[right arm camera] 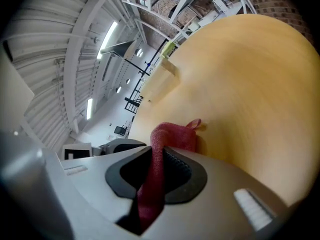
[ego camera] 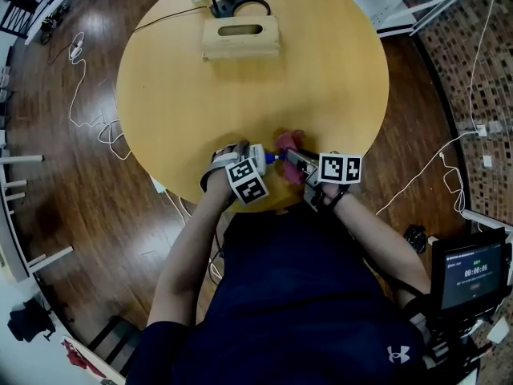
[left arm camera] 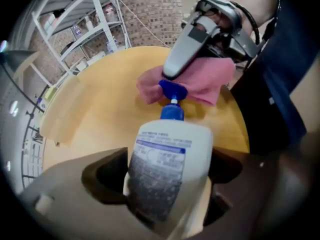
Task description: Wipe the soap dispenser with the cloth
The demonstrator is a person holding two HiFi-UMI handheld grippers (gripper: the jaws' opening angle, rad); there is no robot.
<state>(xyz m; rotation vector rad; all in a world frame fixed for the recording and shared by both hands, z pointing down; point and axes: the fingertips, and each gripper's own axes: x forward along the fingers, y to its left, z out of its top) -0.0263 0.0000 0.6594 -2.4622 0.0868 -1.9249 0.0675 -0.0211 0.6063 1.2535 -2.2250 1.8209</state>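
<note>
Both tools are loaded: the left tool point(left arm camera: 167, 186) clamps the soap dispenser point(left arm camera: 170, 144) above the near edge of the table point(ego camera: 321, 62), and the right tool point(right arm camera: 161, 171) pinches the red cloth point(right arm camera: 172, 136) at the blue pump point(left arm camera: 173, 90). Wiping appears under way; next, the cloth must travel down the white body.

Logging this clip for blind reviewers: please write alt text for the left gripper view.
The left gripper clamps a white soap dispenser, its blue pump pointing away toward the right gripper, which holds a pink cloth right at that pump. Below them is a round wooden table; metal shelving and a brick wall stand behind.
</note>
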